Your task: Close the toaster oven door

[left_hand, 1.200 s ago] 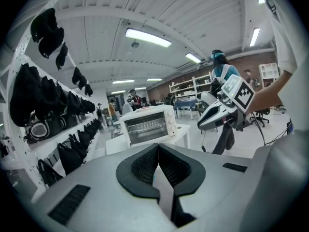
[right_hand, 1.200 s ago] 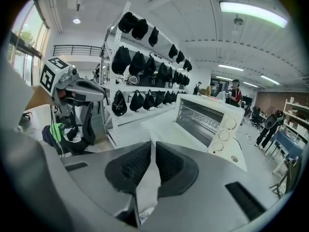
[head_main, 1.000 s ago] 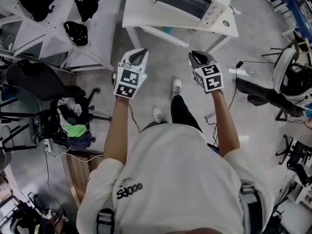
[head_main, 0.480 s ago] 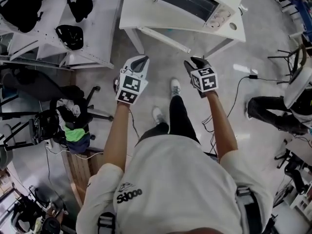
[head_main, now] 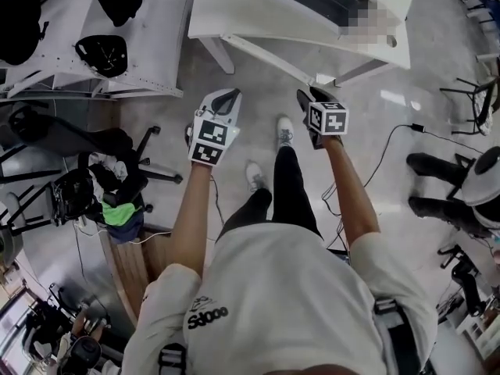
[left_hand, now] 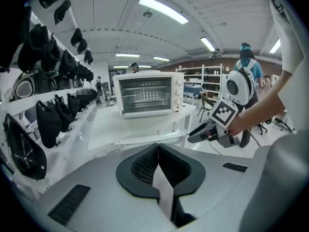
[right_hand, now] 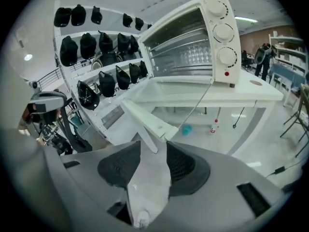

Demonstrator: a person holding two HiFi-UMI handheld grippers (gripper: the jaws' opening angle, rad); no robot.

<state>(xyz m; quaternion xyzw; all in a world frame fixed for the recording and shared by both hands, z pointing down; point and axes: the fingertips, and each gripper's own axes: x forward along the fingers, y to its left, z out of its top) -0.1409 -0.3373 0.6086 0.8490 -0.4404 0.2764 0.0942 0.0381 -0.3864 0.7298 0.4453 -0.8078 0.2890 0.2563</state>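
The cream-white toaster oven on the white tabletop looks already closed. The left gripper is pressed together; the right gripper has just spread, empty. Probably only withdrawal remains.

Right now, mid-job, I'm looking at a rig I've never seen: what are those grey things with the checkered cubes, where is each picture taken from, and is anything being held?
There is no robot arm. A person holds a two-jaw gripper in each hand, and the marker cubes are part of those. The head view looks down from the person's head. The other two views ride on the grippers and look along their jaws. The left gripper has its jaws together and holds nothing. The right gripper has just been opening its jaws, and nothing is between them. On the white table stands the toaster oven; its door looks shut. Neither gripper touches it.
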